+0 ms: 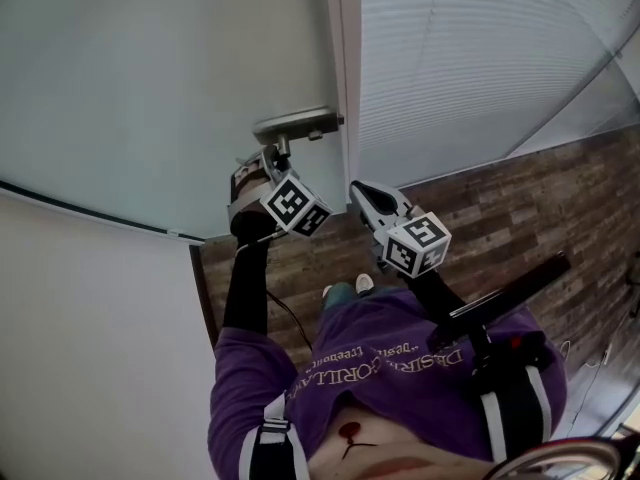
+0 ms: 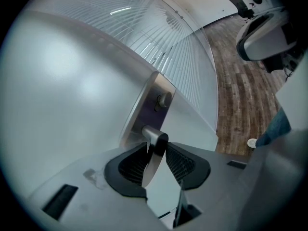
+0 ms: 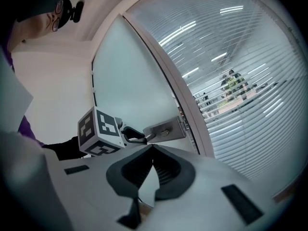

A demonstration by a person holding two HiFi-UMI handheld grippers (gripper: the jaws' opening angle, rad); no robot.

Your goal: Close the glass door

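At the latch edge of the glass door (image 1: 150, 88), right by the door frame (image 1: 347, 58), pinches the lever handle (image 1: 295, 123) between the pads of the left gripper (image 2: 156, 149); hangs the right gripper (image 3: 153, 150) just beside, jaws pressed together on nothing. Looks like the last stretch of closing, though cannot tell whether latched. Calls next for a steady draw on the handle until seated in the frame, then for spreading the jaws to let go.

Glass door (image 1: 150, 88) and frame (image 1: 348, 68) ahead; free room above floor (image 1: 520, 198).
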